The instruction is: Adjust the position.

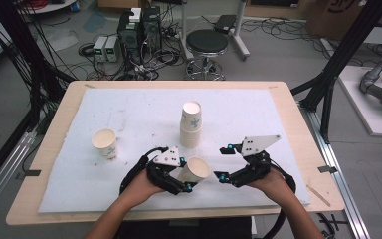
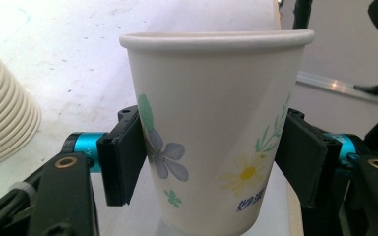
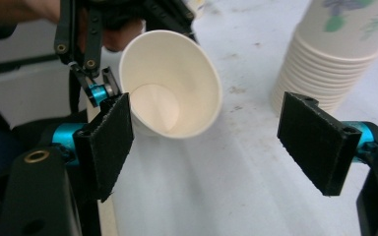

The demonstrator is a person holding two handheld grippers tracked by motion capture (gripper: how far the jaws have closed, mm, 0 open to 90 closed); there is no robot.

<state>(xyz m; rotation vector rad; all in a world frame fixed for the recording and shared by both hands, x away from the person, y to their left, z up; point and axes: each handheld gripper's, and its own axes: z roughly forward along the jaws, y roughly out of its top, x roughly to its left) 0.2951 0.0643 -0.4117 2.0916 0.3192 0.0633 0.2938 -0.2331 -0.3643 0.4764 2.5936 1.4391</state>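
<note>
On the table [image 1: 49,144], the stack [image 1: 191,124] stands upright at twelve o'clock from my held cup [image 1: 195,170]. Its blue print is unreadable; its mouth tilts toward three o'clock. My left gripper [image 1: 183,180] fingers [image 2: 123,162] clamp its sides; my right gripper [image 1: 221,163] fingers [image 3: 106,142] gape wide, empty.

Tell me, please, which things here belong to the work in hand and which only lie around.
In the work: left gripper; the held paper cup; cup stack; right gripper, open.

Lying around: lone cup; white mat; stool; computer boxes.
</note>
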